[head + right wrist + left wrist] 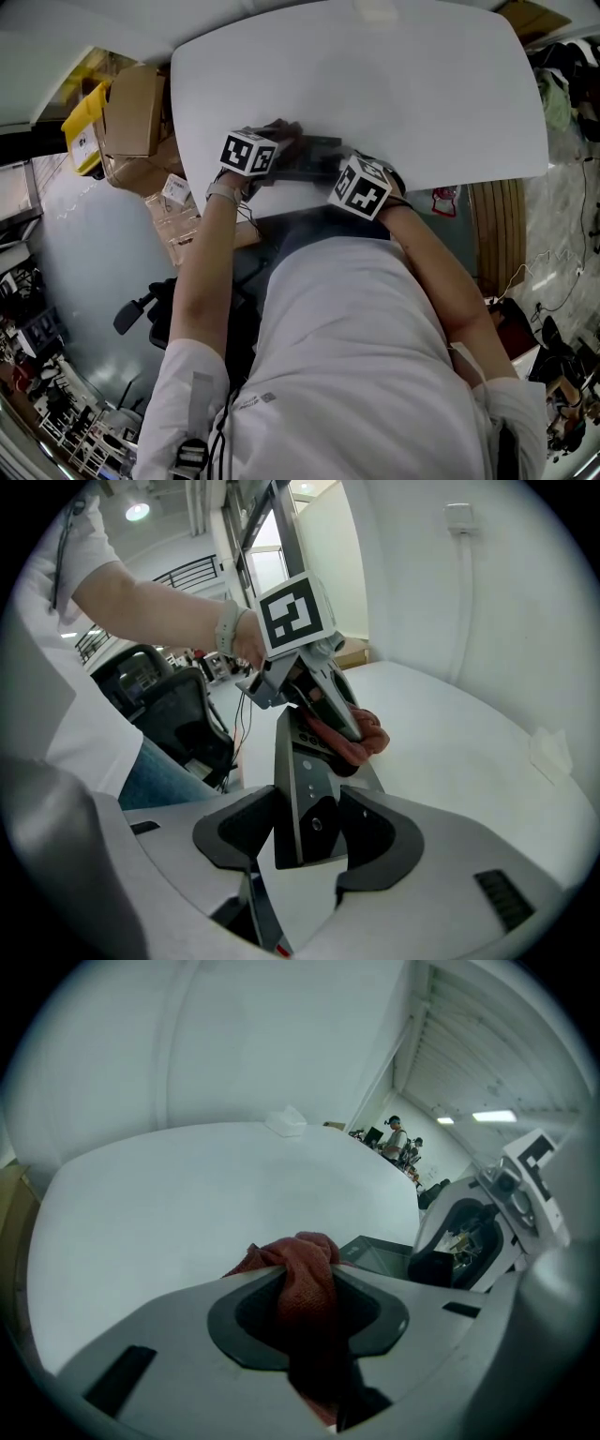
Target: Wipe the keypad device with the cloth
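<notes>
The dark grey keypad device [305, 789] stands on edge between the jaws of my right gripper [307, 829], which is shut on its near end. My left gripper [309, 1305] is shut on a red cloth [302, 1283], and in the right gripper view that cloth [356, 738] is pressed against the device's far end. In the head view both grippers meet near the table's front edge, the left gripper [251, 156] and right gripper [364, 184] on either side of the device [314, 157]. The left gripper view shows a corner of the device [380, 1255] beyond the cloth.
The white table [375, 84] stretches away beyond the grippers. A small white crumpled object [286, 1121] lies at its far side. Cardboard boxes [136, 117] and a yellow bin [82, 127] stand left of the table. An office chair [159, 705] stands behind the person.
</notes>
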Demonstrator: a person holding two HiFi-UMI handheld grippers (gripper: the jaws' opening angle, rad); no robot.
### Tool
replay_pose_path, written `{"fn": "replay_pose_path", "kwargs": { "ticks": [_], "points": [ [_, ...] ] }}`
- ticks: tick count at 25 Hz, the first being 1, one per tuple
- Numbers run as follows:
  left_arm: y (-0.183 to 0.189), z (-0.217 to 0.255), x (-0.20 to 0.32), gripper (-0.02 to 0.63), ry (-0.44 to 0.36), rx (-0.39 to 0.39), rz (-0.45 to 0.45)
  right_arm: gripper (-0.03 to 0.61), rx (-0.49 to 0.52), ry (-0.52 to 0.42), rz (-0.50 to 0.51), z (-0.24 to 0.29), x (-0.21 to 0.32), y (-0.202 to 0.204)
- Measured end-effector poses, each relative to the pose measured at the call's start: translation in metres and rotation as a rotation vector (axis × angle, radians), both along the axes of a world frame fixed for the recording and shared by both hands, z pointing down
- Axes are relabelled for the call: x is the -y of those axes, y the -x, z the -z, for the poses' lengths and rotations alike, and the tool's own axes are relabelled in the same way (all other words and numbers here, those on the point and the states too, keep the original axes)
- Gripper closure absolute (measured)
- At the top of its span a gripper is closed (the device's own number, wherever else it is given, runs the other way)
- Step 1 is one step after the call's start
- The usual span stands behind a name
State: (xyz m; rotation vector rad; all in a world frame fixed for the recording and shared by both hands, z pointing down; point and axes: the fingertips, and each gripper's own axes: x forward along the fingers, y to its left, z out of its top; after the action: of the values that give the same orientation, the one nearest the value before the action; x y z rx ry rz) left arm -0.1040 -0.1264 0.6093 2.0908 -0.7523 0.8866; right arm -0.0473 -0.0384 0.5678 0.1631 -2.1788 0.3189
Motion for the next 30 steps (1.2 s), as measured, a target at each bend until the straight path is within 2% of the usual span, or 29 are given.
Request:
{"fn": "replay_pose_path", "kwargs": {
  "ticks": [8,19,23,30],
  "points": [
    [0.005,0.023,-0.021,0.502,-0.031,-0.031,0.039,0.364,-0.036,0.009,-0.005,-0.001,-0.003,0.002],
    [0.006,0.060,-0.056,0.502,-0.078,-0.081,0.049,0.364,-0.015,-0.002,-0.019,-0.001,-0.002,0.002],
    [0.006,0.065,-0.066,0.502,-0.095,-0.070,0.045,0.364,-0.015,-0.003,-0.019,0.001,-0.004,0.002],
    [-0.006,0.066,-0.072,0.502,-0.109,0.001,-0.043,0.364,-0.007,-0.005,-0.009,0.001,-0.005,0.003]
  ]
}}
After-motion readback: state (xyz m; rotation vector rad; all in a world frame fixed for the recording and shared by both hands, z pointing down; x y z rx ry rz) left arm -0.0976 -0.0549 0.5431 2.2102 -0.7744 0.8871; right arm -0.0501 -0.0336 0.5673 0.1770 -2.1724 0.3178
